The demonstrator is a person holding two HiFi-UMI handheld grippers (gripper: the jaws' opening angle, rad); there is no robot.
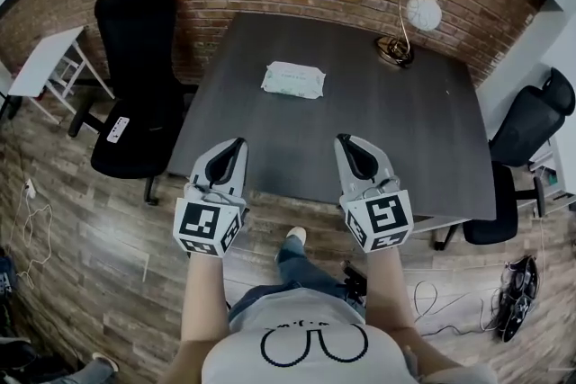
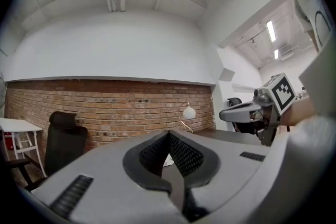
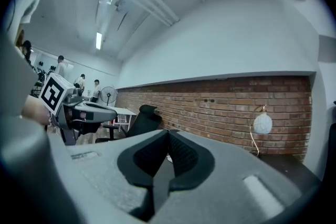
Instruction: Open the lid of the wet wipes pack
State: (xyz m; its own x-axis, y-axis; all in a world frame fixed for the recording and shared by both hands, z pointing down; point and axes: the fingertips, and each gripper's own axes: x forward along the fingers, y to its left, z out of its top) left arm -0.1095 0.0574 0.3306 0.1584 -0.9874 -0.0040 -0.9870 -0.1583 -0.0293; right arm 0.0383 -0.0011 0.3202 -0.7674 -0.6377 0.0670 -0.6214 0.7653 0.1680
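The wet wipes pack (image 1: 293, 80) is white with pale green print. It lies flat on the dark grey table (image 1: 396, 130), a little left of the middle and toward the far side. My left gripper (image 1: 238, 142) and right gripper (image 1: 344, 140) hover side by side over the table's near edge and point level at the pack, well short of it. Both are shut with nothing between the pads. In the left gripper view the jaws (image 2: 168, 134) meet at the tip, and a sliver of the white pack (image 2: 167, 160) shows behind them. In the right gripper view the jaws (image 3: 168, 132) are also together.
A globe lamp (image 1: 421, 13) on a brass stand sits at the table's far right corner. A black office chair (image 1: 135, 76) stands left of the table and another chair (image 1: 526, 126) to the right. A white side table (image 1: 40, 63) is at the far left. A brick wall runs behind.
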